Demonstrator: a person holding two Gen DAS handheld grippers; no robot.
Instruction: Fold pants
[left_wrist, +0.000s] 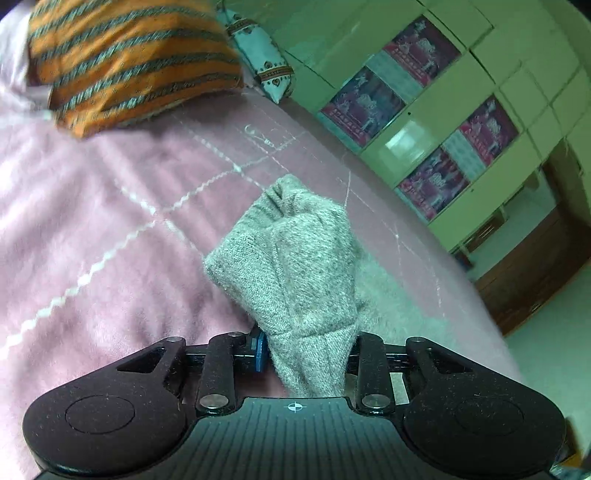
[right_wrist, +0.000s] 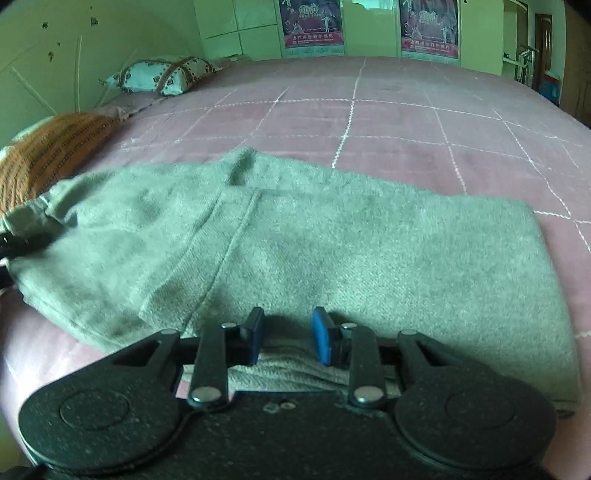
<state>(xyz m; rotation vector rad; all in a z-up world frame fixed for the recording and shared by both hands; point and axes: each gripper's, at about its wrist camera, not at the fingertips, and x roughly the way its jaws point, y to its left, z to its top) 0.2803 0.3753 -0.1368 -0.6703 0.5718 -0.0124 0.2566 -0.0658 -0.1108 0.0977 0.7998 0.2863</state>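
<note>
A: Where are the pants (right_wrist: 332, 236) now?

B: Flat on the pink bed (right_wrist: 406, 122), spread left to right across the near part of it in the right wrist view. They look folded along their length already, one leg on the other. The left end is bunched and lifted.

A: Lifted by what?

B: The left gripper (left_wrist: 306, 350). Its jaws are closed on a thick wad of the grey knit, which stands up out of them in a rumpled cone, clear of the bed. One blue pad (left_wrist: 259, 350) shows on the left of the wad; the other is hidden behind cloth.

A: And the right gripper (right_wrist: 288, 338)?

B: Partly open, at the near edge of the pants. Its two pads (right_wrist: 320, 341) sit over the cloth with a gap between them, and a rolled hem lies just under them. It holds nothing that I can see.

A: So which step is this?

B: I judge it the crosswise fold: one end is taken up, ready to go over toward the other.

A: What does the next move need?

B: Probably the right gripper pinning or gripping the near edge so the layers stay put, then the left carrying its end rightward, low and level, and laying it square on the far end.

A: Anything in the way?

B: An orange striped pillow (left_wrist: 129, 62) lies far left, with a pale patterned one (right_wrist: 162, 74) beyond. Both are well apart from the pants.
</note>
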